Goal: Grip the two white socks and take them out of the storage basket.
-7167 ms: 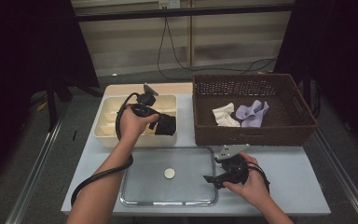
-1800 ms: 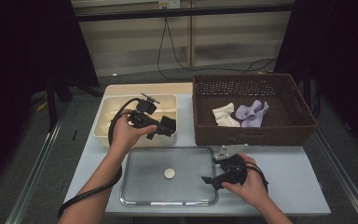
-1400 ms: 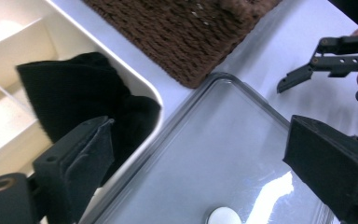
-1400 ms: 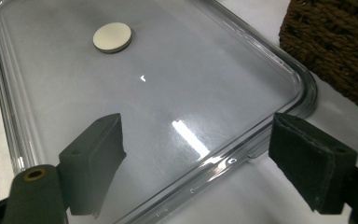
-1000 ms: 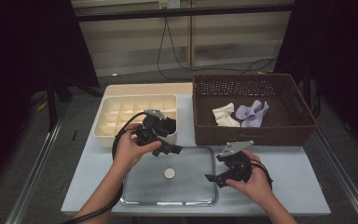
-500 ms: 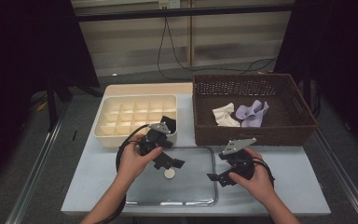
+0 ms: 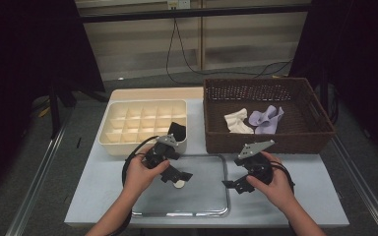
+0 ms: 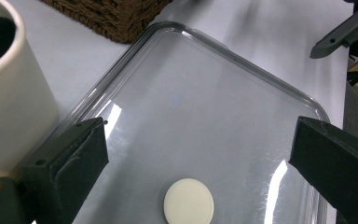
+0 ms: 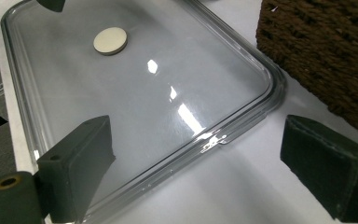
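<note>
A clear, flat lid lies on the table's front middle, with a small white round disc at its centre. My left gripper hangs just over that disc, open; in the left gripper view the disc sits low between the two wide-set jaws. My right gripper is at the lid's right edge, open. Its jaws have just been opening a little, and in the right gripper view the lid's rim runs between them untouched.
A cream divided box stands behind the lid at the left, with something black in one compartment. A brown wicker basket at the back right holds a white cloth piece and a purple one.
My left gripper came from over the divided box forward and down to the lid's disc. My right gripper stayed by the lid's right edge.
</note>
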A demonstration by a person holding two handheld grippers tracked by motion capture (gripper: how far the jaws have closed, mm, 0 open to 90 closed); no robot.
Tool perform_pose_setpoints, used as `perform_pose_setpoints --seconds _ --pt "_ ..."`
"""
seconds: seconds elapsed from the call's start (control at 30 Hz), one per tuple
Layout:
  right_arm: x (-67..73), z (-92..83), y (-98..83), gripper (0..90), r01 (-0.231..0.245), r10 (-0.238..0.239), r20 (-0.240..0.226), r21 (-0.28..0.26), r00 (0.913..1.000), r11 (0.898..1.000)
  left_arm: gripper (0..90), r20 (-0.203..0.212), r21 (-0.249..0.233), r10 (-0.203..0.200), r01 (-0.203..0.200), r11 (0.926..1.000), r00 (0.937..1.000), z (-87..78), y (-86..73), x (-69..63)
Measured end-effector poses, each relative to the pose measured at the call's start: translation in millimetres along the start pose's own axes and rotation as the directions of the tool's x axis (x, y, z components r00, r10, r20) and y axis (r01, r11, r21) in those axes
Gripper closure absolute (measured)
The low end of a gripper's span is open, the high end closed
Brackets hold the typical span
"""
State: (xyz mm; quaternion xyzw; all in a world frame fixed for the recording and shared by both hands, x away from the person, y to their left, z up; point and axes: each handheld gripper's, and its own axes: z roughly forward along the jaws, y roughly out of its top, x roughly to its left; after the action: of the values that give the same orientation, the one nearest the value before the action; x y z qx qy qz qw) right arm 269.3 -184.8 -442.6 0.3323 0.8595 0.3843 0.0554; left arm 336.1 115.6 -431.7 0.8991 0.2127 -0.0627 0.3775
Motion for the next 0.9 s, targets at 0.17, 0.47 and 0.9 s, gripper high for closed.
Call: perform_pose_setpoints --seconds 0.17,0.47,0.9 --pt "-3.4 -9.5 7.2 8.8 0.011 -0.011 -0.003 0.014 0.9999 1.0 3.6 -0.006 0.0 0.002 -0.002 1.0 1.0 1.9 -1.7 -0.5" --pt "-10.9 -27.9 20.3 8.8 0.012 -0.012 -0.003 0.017 0.9999 1.0 3.6 0.017 0.001 0.01 -0.01 0.9999 0.9998 8.1 -2.6 -0.8" --pt "-20.4 -56.4 40.7 9.2 0.033 -0.034 0.027 0.044 0.999 0.998 3.9 0.033 -0.02 0.014 -0.014 0.9997 0.9993 5.9 -0.1 -1.4"
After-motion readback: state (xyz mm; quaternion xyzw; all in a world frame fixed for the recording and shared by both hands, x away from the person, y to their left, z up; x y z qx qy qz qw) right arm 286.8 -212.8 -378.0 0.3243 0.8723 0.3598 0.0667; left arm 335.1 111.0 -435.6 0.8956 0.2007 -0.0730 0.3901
